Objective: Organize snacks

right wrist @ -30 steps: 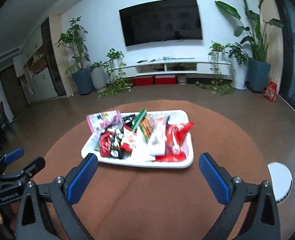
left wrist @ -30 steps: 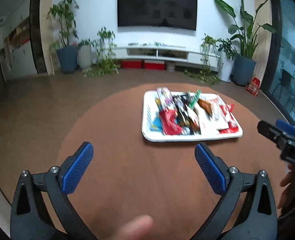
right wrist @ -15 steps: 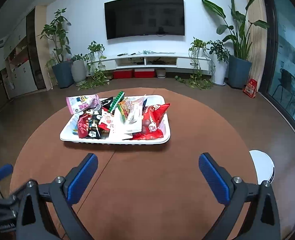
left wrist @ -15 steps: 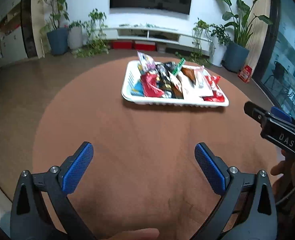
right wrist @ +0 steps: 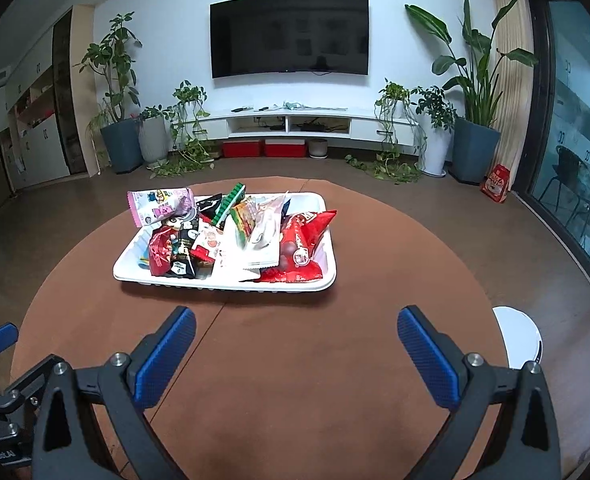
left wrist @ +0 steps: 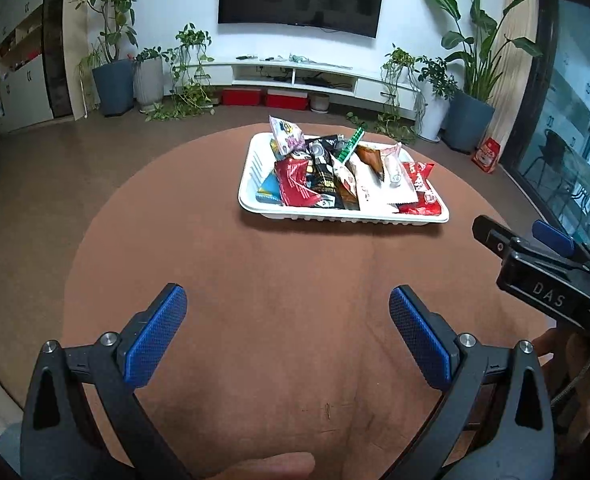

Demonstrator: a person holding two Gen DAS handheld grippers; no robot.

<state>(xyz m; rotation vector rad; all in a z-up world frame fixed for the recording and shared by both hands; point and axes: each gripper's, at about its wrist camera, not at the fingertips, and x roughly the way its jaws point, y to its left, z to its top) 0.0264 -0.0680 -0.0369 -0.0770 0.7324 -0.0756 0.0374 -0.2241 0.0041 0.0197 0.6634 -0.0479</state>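
While both tools hang short of the load, the left gripper point(left wrist: 287, 336) and the right gripper point(right wrist: 297, 354) stand wide apart and hold nothing. The snack packets point(right wrist: 231, 240) lie heaped and overlapping in a white tray point(right wrist: 133, 258) on the round brown worktop point(right wrist: 295, 400), well ahead of both tools. Judged from their look, the packets are light, soft foil or film pouches, probably slippery and prone to crumple; contents may crush. Take each by a flat sealed edge or corner, not the filled middle. The red packet point(right wrist: 301, 246) at the tray's right side lies uppermost and looks easiest to reach.
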